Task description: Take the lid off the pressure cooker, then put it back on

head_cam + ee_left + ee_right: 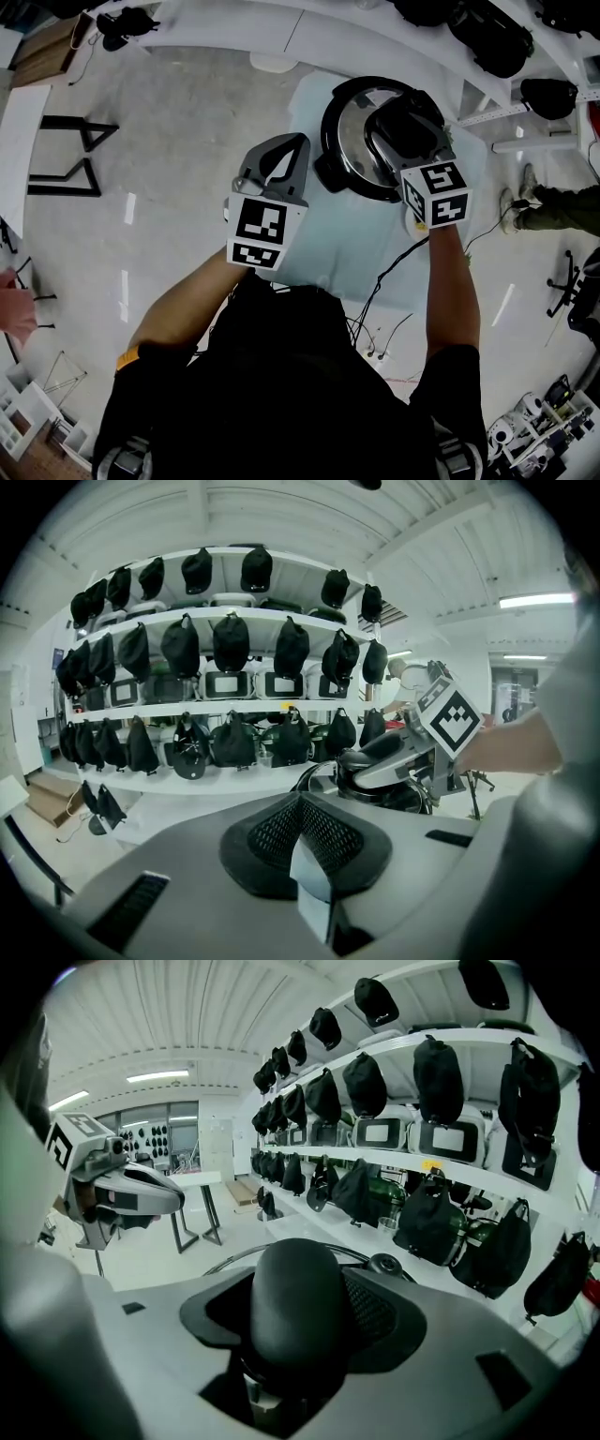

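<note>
**Operator:** Where does everything stand?

**Inspector:** The pressure cooker (330, 174) sits toward the far edge of the table (323, 248), about midway between its left and right edges. The lid (349, 117) looks seated on it, so I judge the removal not yet begun. Your right gripper (405, 127) is directly on top, with its jaws drawn in against the black lid handle (292, 1302) from both sides.

**Operator:** And the left?

**Inspector:** Your left gripper (292, 150) hangs at the table's left edge, just beside the cooker but not touching it. Its pads are pressed together with nothing between them (the left gripper view confirms this).

**Operator:** What does the next move depend on?

**Inspector:** It depends on the handle sitting straight below your right gripper, at the centre of the lid. The handle looks elongated, running away from you along the jaws' line of sight, though I can't confirm its full length. You should expect to turn the lid before lifting it. The pot itself is unheld. The left gripper is the nearer one if it needs steadying.
</note>
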`<act>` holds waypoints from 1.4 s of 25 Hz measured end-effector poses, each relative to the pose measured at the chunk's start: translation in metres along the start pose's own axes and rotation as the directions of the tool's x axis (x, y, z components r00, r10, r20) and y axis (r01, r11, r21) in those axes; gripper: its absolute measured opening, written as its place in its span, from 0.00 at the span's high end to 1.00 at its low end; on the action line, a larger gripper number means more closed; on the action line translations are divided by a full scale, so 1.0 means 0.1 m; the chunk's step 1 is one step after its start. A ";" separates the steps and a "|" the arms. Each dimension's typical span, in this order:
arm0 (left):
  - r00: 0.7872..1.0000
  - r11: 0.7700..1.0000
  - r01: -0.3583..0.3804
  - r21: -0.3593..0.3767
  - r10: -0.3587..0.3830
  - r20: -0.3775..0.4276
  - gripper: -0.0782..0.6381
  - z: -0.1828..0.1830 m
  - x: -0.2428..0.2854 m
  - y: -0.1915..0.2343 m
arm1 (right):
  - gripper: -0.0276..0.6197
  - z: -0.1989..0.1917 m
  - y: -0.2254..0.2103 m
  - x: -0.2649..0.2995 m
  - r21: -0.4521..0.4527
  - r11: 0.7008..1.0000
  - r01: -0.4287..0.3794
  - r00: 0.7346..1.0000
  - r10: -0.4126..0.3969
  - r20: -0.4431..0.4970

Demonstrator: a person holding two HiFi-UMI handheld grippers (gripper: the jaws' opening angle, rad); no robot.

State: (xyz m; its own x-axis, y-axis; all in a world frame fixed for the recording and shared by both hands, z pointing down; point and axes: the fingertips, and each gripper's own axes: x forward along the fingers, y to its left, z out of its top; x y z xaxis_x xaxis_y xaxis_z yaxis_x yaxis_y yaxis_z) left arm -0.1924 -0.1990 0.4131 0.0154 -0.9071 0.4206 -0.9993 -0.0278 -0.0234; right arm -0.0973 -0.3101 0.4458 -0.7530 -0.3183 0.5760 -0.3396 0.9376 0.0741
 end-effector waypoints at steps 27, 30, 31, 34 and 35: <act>0.990 0.993 0.112 0.026 -0.114 0.085 0.88 0.39 -0.22 -0.24 | 0.50 0.19 0.10 -0.56 0.163 0.953 0.256 0.960 -0.271 0.071; 0.984 0.988 0.146 0.044 -0.150 0.100 0.88 0.47 -0.33 -0.30 | 0.55 0.28 0.26 -0.75 0.197 0.937 0.289 0.946 -0.311 0.088; 0.981 0.986 0.156 0.052 -0.161 0.105 0.88 0.49 -0.38 -0.32 | 0.57 0.30 0.32 -0.81 0.207 0.931 0.302 0.941 -0.325 0.091; 0.974 0.981 0.182 0.074 -0.190 0.120 0.88 0.51 -0.51 -0.37 | 0.67 0.30 0.51 -0.98 0.247 0.907 0.340 0.924 -0.371 0.094; 0.972 0.979 0.190 0.080 -0.199 0.123 0.88 0.49 -0.55 -0.39 | 0.71 0.29 0.58 -1.03 0.263 0.898 0.352 0.917 -0.387 0.093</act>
State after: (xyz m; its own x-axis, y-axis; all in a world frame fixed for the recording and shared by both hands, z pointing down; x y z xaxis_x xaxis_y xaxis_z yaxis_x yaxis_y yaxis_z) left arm -0.1530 -0.1686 0.3462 0.2174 -0.9282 0.3021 -0.9724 -0.2328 -0.0153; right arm -0.0558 -0.2271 0.3677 -0.6117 -0.6681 0.4237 -0.7186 0.6932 0.0556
